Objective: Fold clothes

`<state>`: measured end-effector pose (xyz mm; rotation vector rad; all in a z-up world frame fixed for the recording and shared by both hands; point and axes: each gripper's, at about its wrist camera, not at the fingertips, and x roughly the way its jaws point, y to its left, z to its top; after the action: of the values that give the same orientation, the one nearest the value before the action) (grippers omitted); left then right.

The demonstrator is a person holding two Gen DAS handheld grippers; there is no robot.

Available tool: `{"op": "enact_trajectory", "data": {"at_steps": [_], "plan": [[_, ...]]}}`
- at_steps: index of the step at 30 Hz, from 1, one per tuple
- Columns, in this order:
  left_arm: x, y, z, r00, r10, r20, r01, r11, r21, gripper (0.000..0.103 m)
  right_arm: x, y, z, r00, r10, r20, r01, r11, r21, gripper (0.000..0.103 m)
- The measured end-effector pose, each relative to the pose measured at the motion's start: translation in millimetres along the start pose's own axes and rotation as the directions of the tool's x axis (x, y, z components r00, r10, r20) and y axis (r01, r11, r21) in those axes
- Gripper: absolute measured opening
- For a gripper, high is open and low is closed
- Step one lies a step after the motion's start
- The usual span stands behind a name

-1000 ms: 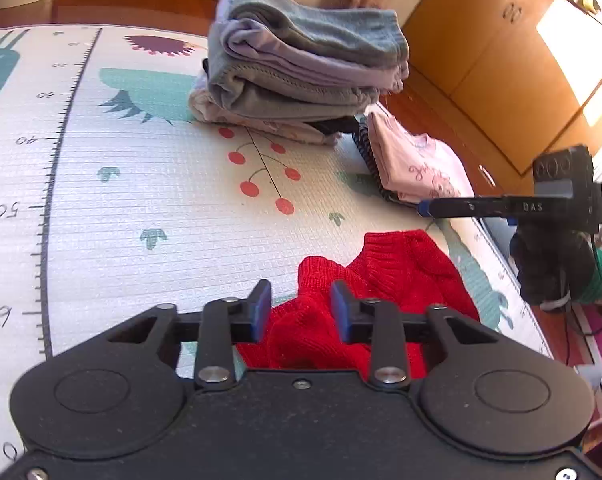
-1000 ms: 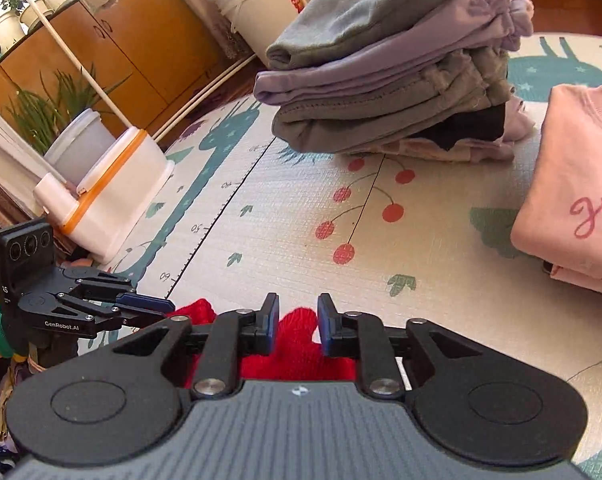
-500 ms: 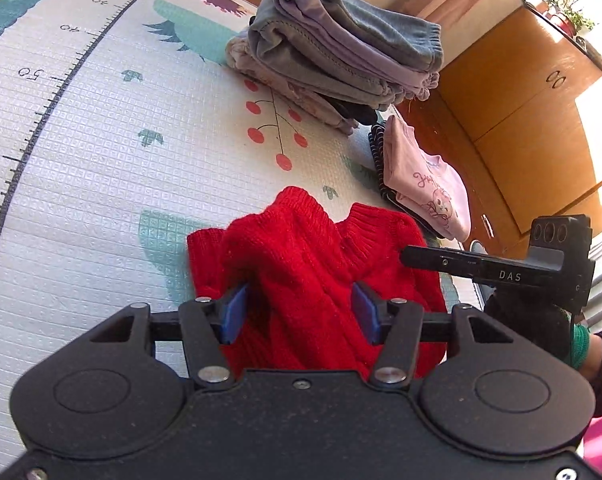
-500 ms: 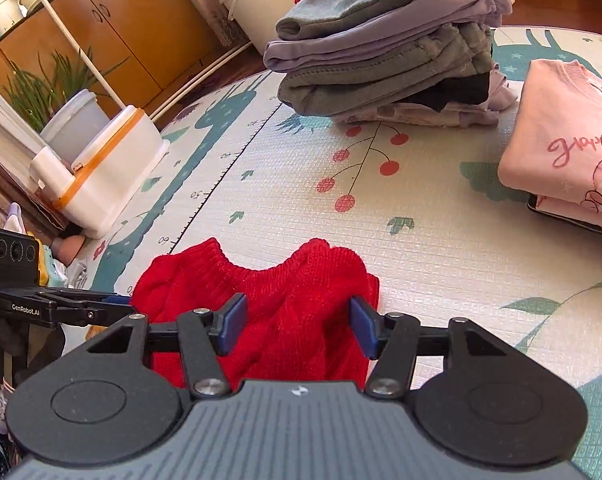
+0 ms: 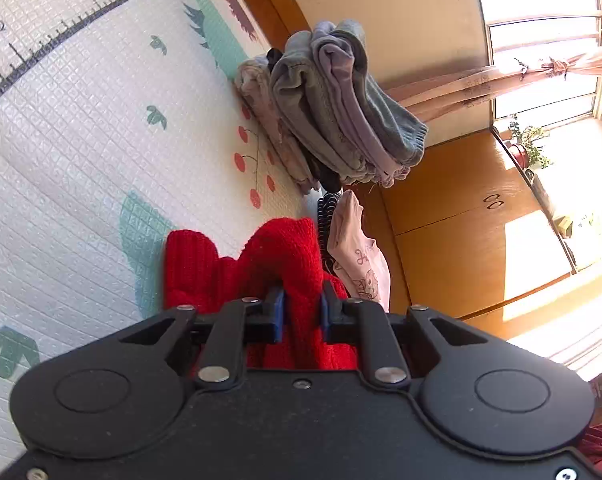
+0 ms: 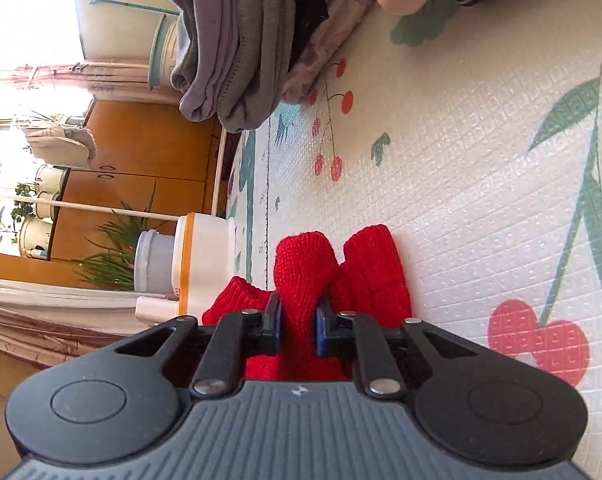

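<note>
Red knit sweater (image 5: 285,264), soft, thick and floppy, lies bunched on the play mat (image 5: 81,152) well short of the folded stack (image 5: 341,112), both hand-held grippers, left (image 5: 301,314) and right (image 6: 297,324), just closed, pinching raised folds

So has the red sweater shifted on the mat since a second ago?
Yes. The red sweater now reaches further up the play mat toward the folded stack, bunched into two humps. Both tongs, left and right, have just closed on it.
</note>
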<state>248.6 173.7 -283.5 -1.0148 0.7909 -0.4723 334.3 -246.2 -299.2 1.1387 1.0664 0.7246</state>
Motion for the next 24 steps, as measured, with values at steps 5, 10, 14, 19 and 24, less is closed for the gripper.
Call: {"op": "enact_trajectory", "data": {"at_steps": [5, 10, 14, 19, 24], "plan": [[-1, 5, 2, 0.999, 0.041, -0.006, -0.041, 0.999, -0.005, 0.017, 5, -1, 1, 0.999, -0.044, -0.001, 0.044, 0.999, -0.015, 0.017], [-25, -27, -2, 0.992, 0.12, 0.043, -0.126, 0.974, 0.187, 0.036, -4, 26, -5, 0.992, -0.114, 0.051, 0.119, 0.986, -0.117, 0.038], [-42, -67, -14, 0.983, 0.145, 0.111, -0.179, 0.885, 0.43, 0.044, -20, 85, -22, 0.948, -0.263, 0.182, 0.319, 0.799, -0.509, 0.05], [-8, -101, -28, 0.985, 0.158, 0.073, -0.165, 0.711, 0.683, 0.044, 0, 132, -56, 0.938, -0.265, 0.224, 0.326, 0.453, -0.83, 0.048], [23, -64, -28, 0.958, 0.284, 0.046, -0.229, 0.654, 0.721, 0.046, 31, 109, -51, 0.912, -0.347, 0.218, 0.353, 0.397, -0.847, 0.042]]}}
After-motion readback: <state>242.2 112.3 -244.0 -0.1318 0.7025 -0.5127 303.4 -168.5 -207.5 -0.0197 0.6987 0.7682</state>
